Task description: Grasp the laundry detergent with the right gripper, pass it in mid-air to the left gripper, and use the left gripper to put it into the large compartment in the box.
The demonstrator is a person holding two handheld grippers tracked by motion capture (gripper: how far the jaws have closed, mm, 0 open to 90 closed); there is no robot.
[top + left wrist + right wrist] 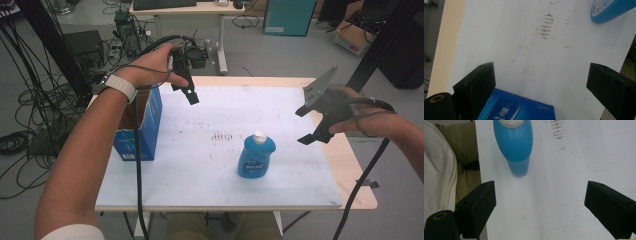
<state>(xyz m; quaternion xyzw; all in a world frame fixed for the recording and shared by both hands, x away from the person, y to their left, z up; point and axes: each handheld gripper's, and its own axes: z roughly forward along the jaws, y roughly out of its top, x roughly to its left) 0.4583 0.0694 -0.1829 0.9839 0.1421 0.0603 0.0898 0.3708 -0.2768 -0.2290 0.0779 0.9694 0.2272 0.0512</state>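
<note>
A blue bottle (256,156) with a white cap stands upright on the white table top (210,165), right of centre. An open blue carton (140,123) sits at the table's left edge. My left gripper (188,86) hovers open and empty above the table, just right of the carton; in the left gripper view the carton's blue corner (519,107) lies below the jaws and the bottle (610,10) is far off. My right gripper (309,124) is held open and empty in the air, right of the bottle. In the right gripper view the bottle (514,143) stands ahead, apart from the jaws.
Brown smudges (221,135) mark the white sheet near its middle. The wooden table edge (350,165) shows along the right side. Cables, a desk (190,10) and boxes crowd the floor behind the table. The person's lap (464,157) lies past the near edge.
</note>
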